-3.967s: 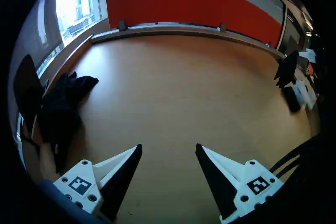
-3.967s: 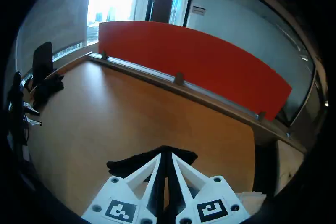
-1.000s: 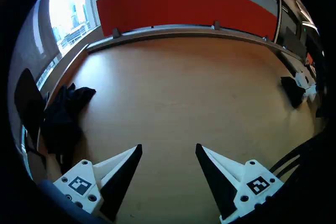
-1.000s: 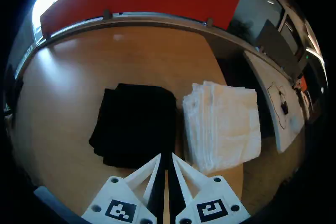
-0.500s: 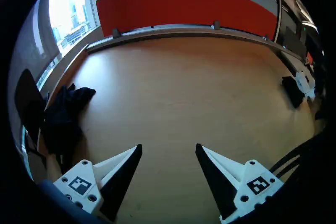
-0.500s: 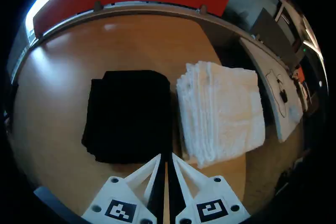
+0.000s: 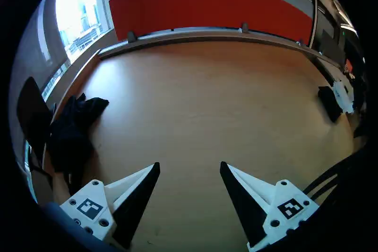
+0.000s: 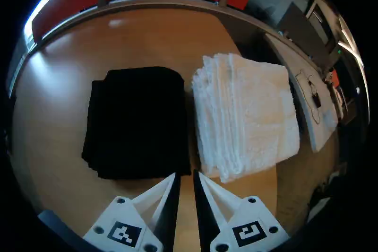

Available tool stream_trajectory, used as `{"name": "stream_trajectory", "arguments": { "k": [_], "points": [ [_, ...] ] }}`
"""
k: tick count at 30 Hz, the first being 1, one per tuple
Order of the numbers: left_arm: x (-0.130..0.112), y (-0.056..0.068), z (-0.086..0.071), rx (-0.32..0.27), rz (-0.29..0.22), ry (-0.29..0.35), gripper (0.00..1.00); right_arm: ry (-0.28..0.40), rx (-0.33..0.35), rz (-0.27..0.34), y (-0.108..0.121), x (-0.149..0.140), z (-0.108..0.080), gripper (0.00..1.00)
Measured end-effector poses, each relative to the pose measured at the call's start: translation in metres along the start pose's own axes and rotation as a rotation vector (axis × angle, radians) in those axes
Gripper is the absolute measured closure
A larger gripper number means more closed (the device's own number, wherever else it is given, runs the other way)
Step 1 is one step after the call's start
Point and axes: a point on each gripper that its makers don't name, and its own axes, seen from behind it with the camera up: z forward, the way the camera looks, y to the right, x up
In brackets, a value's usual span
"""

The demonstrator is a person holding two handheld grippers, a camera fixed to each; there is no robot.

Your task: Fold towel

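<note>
In the right gripper view, a folded black towel stack (image 8: pixel 134 122) lies on the wooden table (image 8: pixel 56 91), with a folded white towel stack (image 8: pixel 245 119) right beside it. My right gripper (image 8: pixel 185 174) hovers just before the gap between the two stacks, its fingers parted by a narrow slit and holding nothing. In the left gripper view, my left gripper (image 7: pixel 189 164) stands wide open over bare table (image 7: pixel 203 100). A loose heap of black cloth (image 7: pixel 71 124) lies at the table's left edge. The black stack (image 7: pixel 329 103) and white stack (image 7: pixel 342 96) show small at the far right.
A red partition (image 7: pixel 212 4) runs along the table's far edge. A dark chair back (image 7: pixel 30 105) stands beyond the left edge, under bright windows. A pale side desk (image 8: pixel 314 105) with a cable lies to the right of the white stack.
The right gripper's fingers have parted slightly, and it has moved closer over the two stacks. Four seconds ago it was shut on a black towel. The left gripper has barely moved.
</note>
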Motion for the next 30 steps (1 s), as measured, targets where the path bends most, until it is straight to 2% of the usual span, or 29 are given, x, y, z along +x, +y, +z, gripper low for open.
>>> {"name": "stream_trajectory", "arguments": {
  "k": [6,16,22,26,27,30],
  "points": [
    [0.001,0.000,0.001,0.000,0.001,0.001,0.05,-0.002,-0.011,0.004,0.001,-0.002,-0.001,0.64],
    [0.004,0.001,0.002,-0.004,0.001,0.006,0.06,0.006,-0.032,0.024,0.005,-0.007,-0.006,0.55],
    [0.005,-0.001,0.001,-0.005,0.004,0.008,0.06,0.011,-0.044,0.032,0.005,-0.009,-0.009,0.30],
    [0.006,-0.001,0.001,-0.005,0.003,0.010,0.06,0.015,-0.044,0.032,0.004,-0.010,-0.011,0.09],
    [0.006,-0.002,0.001,-0.006,0.002,0.010,0.06,0.017,-0.043,0.032,0.003,-0.010,-0.011,0.06],
    [0.006,-0.002,0.001,-0.007,0.001,0.011,0.06,0.021,-0.041,0.034,0.001,-0.010,-0.013,0.05]
  ]
}}
